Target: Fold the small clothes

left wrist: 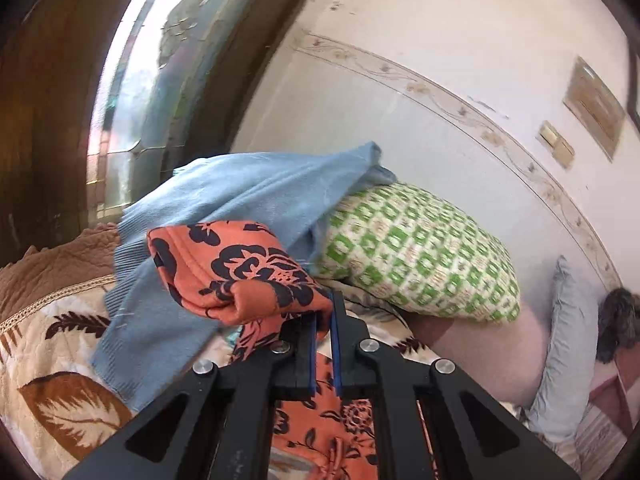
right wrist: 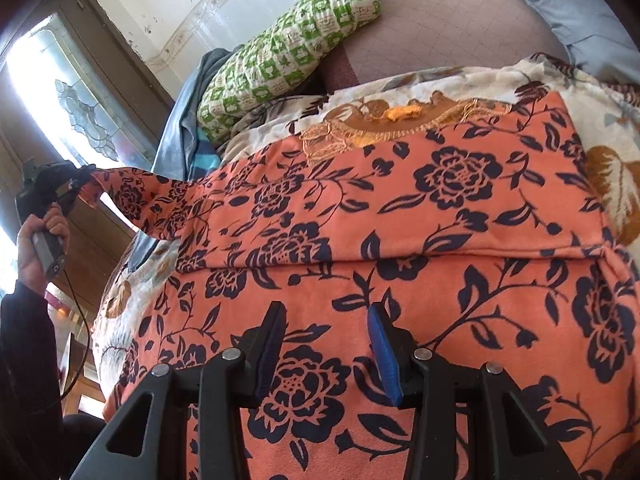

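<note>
Left claw clamps the orange garment's sleeve, raised for folding; right claw hovers spread, empty, above it.

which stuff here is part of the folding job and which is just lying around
In the job:
- orange floral garment
- left hand-held gripper, shut on its corner
- right hand-held gripper, open above it

Lying about:
- blue knit top
- green patterned pillow
- leaf-print bedspread

Pale wall with ornamental border strip, bright patterned-glass window in dark wooden frame, daylight streaming in
</note>
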Demonstrator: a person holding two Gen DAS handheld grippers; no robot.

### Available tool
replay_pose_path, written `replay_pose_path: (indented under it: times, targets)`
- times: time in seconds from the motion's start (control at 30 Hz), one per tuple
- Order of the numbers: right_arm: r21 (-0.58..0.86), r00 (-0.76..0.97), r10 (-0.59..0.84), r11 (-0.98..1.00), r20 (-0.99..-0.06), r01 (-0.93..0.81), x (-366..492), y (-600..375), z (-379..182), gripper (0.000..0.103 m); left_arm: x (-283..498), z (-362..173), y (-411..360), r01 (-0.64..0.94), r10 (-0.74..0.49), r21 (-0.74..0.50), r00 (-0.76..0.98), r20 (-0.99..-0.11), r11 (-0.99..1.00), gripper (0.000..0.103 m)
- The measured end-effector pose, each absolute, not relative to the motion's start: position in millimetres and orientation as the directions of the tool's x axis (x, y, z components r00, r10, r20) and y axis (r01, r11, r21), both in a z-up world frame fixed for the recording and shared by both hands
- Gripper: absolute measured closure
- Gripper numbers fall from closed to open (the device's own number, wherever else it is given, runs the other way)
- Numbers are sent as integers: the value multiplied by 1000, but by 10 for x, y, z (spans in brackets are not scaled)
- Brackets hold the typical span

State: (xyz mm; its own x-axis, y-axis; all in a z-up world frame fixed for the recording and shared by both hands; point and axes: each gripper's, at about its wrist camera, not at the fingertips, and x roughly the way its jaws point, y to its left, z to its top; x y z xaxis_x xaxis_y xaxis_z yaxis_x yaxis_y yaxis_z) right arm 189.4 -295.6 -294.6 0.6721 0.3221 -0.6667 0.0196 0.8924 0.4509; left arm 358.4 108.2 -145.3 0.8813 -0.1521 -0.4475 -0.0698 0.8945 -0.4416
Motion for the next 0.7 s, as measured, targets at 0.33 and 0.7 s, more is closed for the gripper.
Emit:
replay_pose_path:
  times: [0.33,0.7]
  targets:
    - [546,780,219,818,-586,180,1747,-3694,-2542,57,3059,-1672,-1416,473,-535,-262,654,-535,841,97]
    - [638,768,240,722,-594,268,1747,-4118,-2625,37,3158,-1817,-1481,528,-580,-292,533,-617,797,32]
